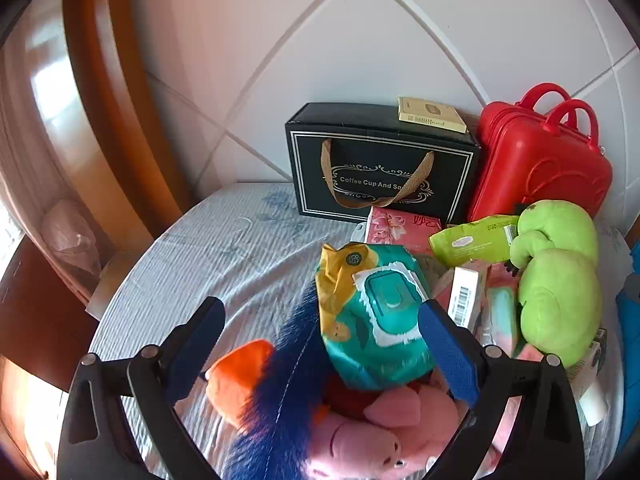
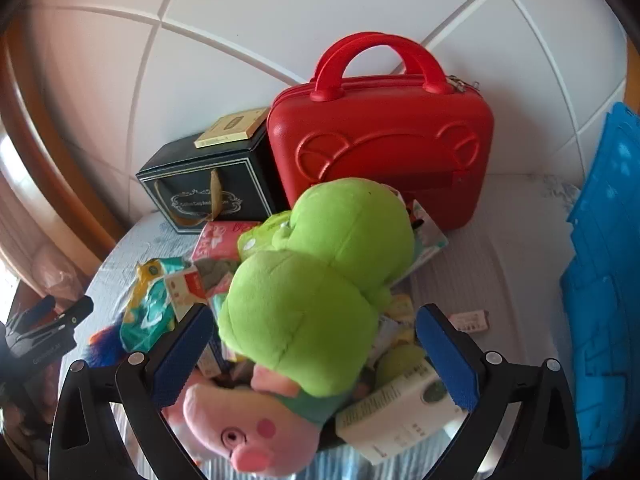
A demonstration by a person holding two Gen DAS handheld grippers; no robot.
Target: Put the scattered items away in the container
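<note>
Fuzzy green plush [image 2: 316, 280] between spread right tool [image 2: 316, 334]; left tool [image 1: 320, 320] agape over crinkly wipes pack [image 1: 372, 316].

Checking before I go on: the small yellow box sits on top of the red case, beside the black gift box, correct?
Not quite. The small yellow box lies on top of the black gift box; the red case stands beside it with nothing on top. Both wrist views show this.

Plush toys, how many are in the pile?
3 visible: green plush on top, pink pig at the near edge beneath it, blue-and-orange furry one on the left under the wipes pack. Others may be buried.
</note>
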